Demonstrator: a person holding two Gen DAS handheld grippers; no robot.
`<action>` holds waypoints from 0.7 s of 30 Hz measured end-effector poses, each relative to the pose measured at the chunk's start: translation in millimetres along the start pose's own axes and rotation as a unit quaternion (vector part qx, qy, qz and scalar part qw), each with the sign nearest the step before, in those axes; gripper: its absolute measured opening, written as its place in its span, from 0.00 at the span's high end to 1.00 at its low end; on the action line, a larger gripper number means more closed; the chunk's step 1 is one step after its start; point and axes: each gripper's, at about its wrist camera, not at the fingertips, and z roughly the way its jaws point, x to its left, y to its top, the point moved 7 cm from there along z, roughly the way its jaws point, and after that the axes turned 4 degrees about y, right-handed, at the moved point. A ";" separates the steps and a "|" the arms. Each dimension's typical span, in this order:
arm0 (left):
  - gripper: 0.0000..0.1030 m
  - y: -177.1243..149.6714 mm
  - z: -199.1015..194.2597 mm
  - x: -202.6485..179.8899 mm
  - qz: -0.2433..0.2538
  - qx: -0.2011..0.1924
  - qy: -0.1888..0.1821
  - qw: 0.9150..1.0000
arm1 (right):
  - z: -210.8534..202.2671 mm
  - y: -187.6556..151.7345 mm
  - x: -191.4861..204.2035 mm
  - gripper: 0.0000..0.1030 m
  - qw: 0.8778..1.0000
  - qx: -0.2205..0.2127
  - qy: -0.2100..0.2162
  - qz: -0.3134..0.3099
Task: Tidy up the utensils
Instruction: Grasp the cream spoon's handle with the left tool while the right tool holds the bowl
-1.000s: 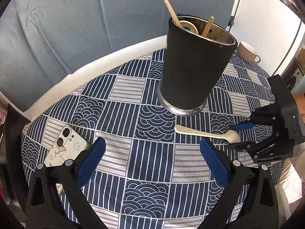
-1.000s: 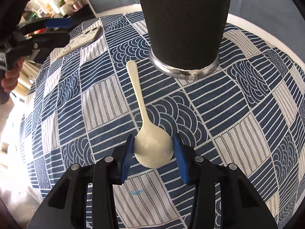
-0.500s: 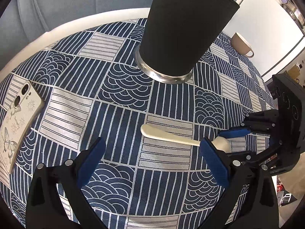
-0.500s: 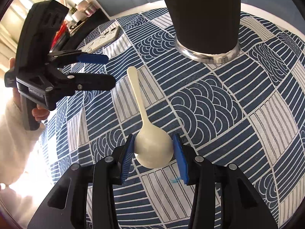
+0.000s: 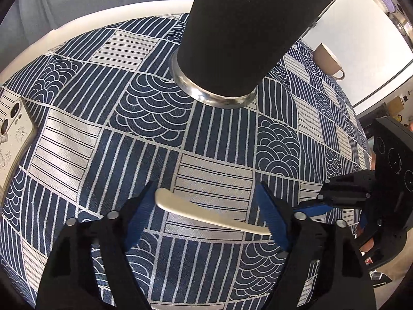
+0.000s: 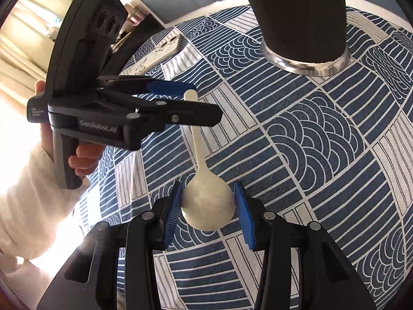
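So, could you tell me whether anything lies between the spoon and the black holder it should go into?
Nothing visible does. Only bare patterned tablecloth lies between the cream spoon and the black utensil holder. The phone and the mug sit well off to either side.

Left gripper (image 6: 180,103): black plastic body showing round recesses, pale embossed lettering along one side, silver screws at pivots, blue ribbed pads (image 6: 170,87). Right gripper (image 6: 207,208): same black frame, blue pads, silver rivets. Hand (image 6: 82,159) showing bare skin, wearing a white sleeve (image 6: 23,193).
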 end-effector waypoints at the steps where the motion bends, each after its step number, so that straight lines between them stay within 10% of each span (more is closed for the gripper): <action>1: 0.36 -0.2 -1.0 2.4 -0.003 0.000 0.001 1.000 | 0.4 -0.2 0.9 0.63 1.000 0.000 0.000 -0.003; 14: 0.72 -6.1 -16.8 14.8 0.000 -0.016 0.003 1.000 | 2.8 -6.3 16.1 0.64 0.999 -0.016 0.035 -0.024; 16: 0.92 -5.8 -19.5 10.9 0.000 -0.010 -0.032 0.999 | 1.2 -2.9 20.7 0.94 0.999 -0.021 0.035 -0.031; 21: 0.92 -7.5 -19.4 -3.6 0.031 -0.006 -0.027 0.999 | -6.3 13.0 33.3 0.94 0.997 -0.040 0.018 -0.060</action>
